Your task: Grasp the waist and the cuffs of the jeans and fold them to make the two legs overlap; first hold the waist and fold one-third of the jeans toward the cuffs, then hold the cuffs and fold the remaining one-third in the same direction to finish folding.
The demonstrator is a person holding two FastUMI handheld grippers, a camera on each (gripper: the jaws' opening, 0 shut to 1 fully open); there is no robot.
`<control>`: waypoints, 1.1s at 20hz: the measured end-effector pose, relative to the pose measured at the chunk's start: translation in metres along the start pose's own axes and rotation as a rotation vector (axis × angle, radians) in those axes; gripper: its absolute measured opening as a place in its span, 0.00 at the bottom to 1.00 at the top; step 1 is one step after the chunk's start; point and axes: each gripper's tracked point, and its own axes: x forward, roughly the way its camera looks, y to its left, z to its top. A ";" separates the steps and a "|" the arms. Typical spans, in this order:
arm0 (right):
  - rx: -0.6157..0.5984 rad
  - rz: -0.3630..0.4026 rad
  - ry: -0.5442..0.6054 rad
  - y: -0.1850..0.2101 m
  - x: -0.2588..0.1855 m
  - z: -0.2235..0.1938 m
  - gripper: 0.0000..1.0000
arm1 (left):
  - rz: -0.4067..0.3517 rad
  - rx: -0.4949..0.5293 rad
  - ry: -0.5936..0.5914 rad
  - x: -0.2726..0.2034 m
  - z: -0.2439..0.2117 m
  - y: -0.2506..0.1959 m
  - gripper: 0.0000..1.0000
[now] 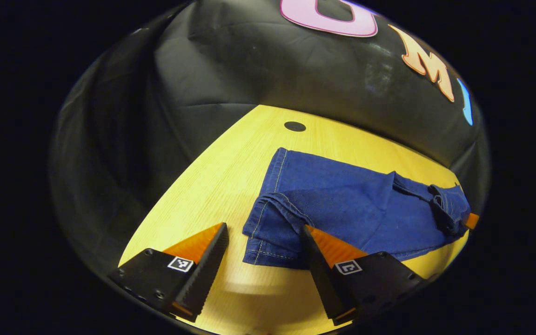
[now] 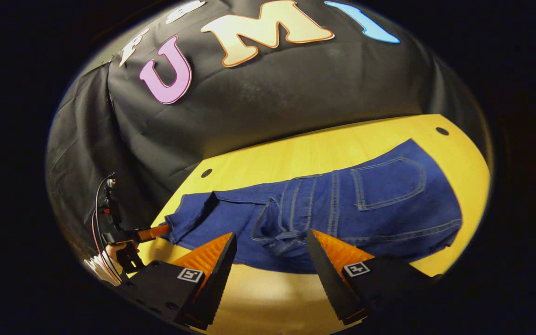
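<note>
Both claws open over jeans, legs already overlapped.
Left claw (image 1: 264,235) had its fingers spread wide, gripping nothing; the cuffs (image 1: 268,228) lay just ahead, between the tips, one finger over the hem. Right claw (image 2: 271,242) was likewise apart and empty, the waist (image 2: 403,209) ahead and off to its right, crotch bunch straight ahead between its tips. Jeans (image 2: 324,209) lay flat on the table (image 2: 296,153), one leg on the other, full length. Judged: leg-overlap done; waist third-fold and cuff third-fold both left. No containers present. From the right claw's camera, the left claw (image 2: 154,231) sat at the cuff end.
</note>
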 end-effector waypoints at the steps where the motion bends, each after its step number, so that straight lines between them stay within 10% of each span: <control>1: -0.005 -0.022 0.004 -0.007 -0.009 0.001 0.93 | 0.003 0.031 0.008 0.001 -0.003 -0.001 0.93; 7: 0.031 -0.110 0.009 -0.036 -0.057 0.004 0.93 | -0.024 -0.012 -0.040 0.003 0.000 -0.008 0.59; 10: 0.033 -0.137 0.015 -0.044 -0.071 0.002 0.93 | -0.073 -0.077 -0.069 0.004 0.000 -0.023 0.14; 12: 0.027 -0.151 0.019 -0.047 -0.080 0.001 0.93 | -0.069 -0.098 -0.075 0.003 0.003 -0.015 0.04; 22: 0.045 -0.163 -0.012 -0.056 -0.103 0.011 0.93 | -0.286 -0.341 -0.173 -0.045 0.078 -0.071 0.00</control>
